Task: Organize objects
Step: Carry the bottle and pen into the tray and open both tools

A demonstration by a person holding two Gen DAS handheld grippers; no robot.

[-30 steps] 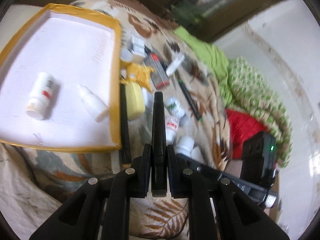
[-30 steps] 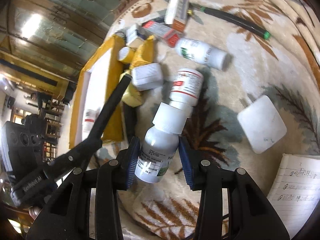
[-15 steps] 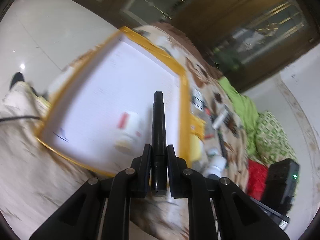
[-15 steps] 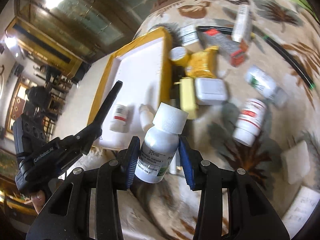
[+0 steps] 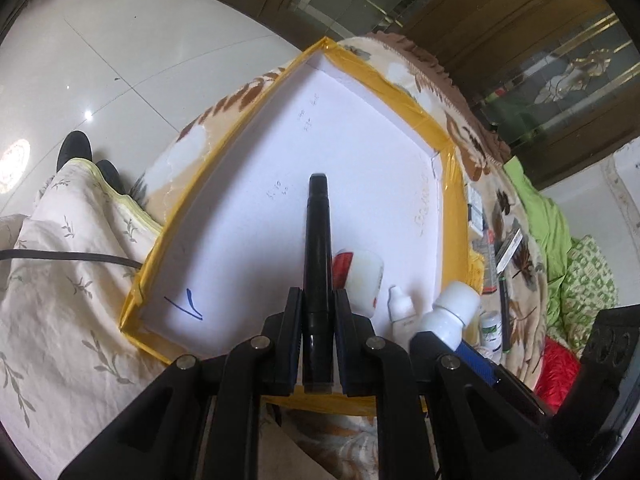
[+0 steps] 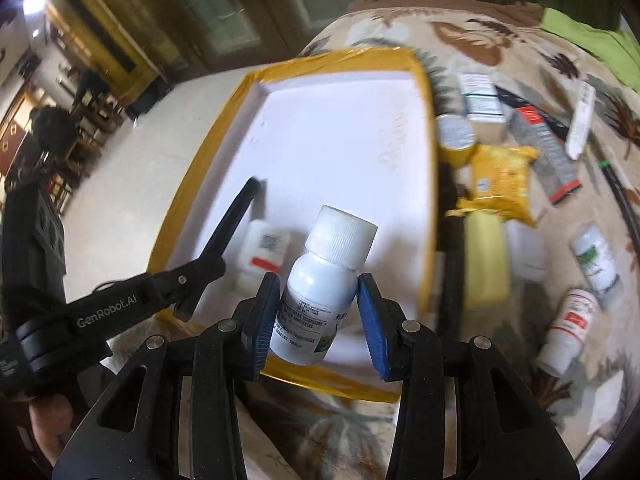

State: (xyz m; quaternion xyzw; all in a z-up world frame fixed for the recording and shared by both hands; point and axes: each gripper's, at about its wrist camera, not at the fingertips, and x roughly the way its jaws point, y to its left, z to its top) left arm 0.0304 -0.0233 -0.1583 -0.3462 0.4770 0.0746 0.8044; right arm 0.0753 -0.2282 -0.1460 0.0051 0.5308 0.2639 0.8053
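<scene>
Both grippers are loaded and poised over the yellow-edged tray (image 6: 426,216), so the step in hand looks like the delivery of two items into it. The left gripper (image 5: 317,344) has its jaws narrowed onto a black marker (image 5: 318,248), which points forward over the tray's white floor. The right gripper (image 6: 318,316) has its jaws clamped on the sides of a white-capped bottle (image 6: 320,284), held upright above the tray's near end. Already lying in the tray are a small white bottle with a red label (image 6: 264,252) and a small dropper bottle (image 5: 402,312). More things wait on the patterned blanket (image 6: 500,48) beside the tray: a yellow packet (image 6: 500,184), a grey tube (image 6: 548,152) and two further white bottles (image 6: 568,328). The next move probably calls for lowering each item onto a bare patch of the tray floor, clear of the bottles already there, then parting the jaws to release; the upright bottle may tip or roll once freed.
</scene>
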